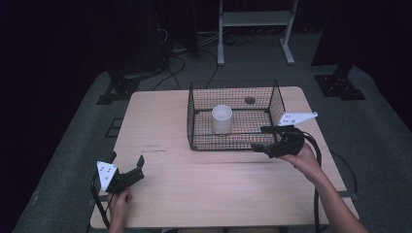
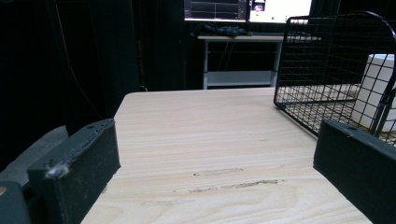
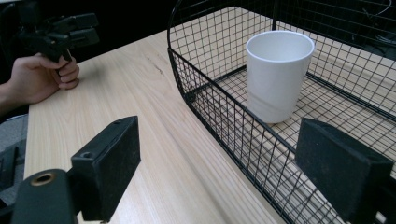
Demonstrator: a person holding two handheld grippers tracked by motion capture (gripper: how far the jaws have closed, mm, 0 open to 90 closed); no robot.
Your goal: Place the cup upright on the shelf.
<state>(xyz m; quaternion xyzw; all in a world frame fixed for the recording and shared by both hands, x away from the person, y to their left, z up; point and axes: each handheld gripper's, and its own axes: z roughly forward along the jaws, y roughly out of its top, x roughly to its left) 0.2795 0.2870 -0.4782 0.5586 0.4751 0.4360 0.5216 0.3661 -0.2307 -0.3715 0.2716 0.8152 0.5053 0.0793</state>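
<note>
My right claw (image 1: 265, 137) sits at the front right corner of the wire basket (image 1: 233, 85). Its jaws are spread apart and pinch nothing. One jaw is on the basket side and one is over the table (image 1: 194, 189), with the front wire wall between them. If I push ahead now, I think a jaw could bump the wire and shove the whole basket, and then the white cup (image 1: 221, 119) could tip over. The cup stands upright inside the basket, a bit ahead of my right claw and past the wire wall. My left claw (image 1: 127, 162) rests far away at the table's near left, jaws spread too, holding nothing.
</note>
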